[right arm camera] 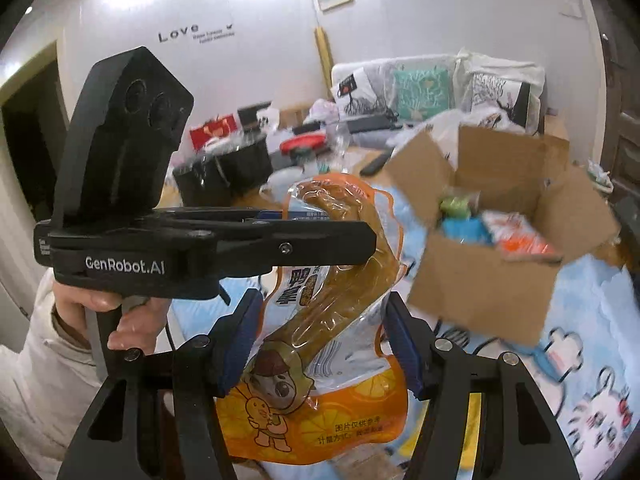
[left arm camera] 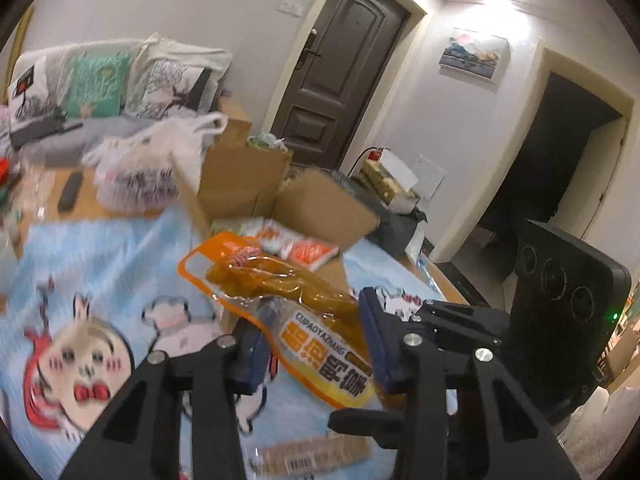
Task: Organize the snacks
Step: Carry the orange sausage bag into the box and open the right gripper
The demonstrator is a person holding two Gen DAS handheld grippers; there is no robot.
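Left gripper (right arm camera: 320,236): closed on the upper part of the orange snack pouch (right arm camera: 320,360), as seen from the right wrist view, where it reaches in sideways from the left; a person's hand (right arm camera: 120,320) is wrapped around its handle.

Right gripper (right arm camera: 320,344): its blue pads (right arm camera: 240,344) are spread to either side of the pouch's middle. Whether they press the plastic cannot be told.

Snack pouch: held up in the air above the tabletop (left arm camera: 100,280), which is covered with a light blue cartoon cloth. The pouch is partly clear (brown contents show through) with an orange printed band.

Cardboard box (right arm camera: 480,280): open, flaps up, standing on the cloth just beyond the pouch. Several packets (right arm camera: 516,236) lie inside it, one orange and white.

Background: a white plastic bag (left arm camera: 148,164) sits behind the box; a sofa with cushions (left arm camera: 100,84) stands beyond the tabletop.
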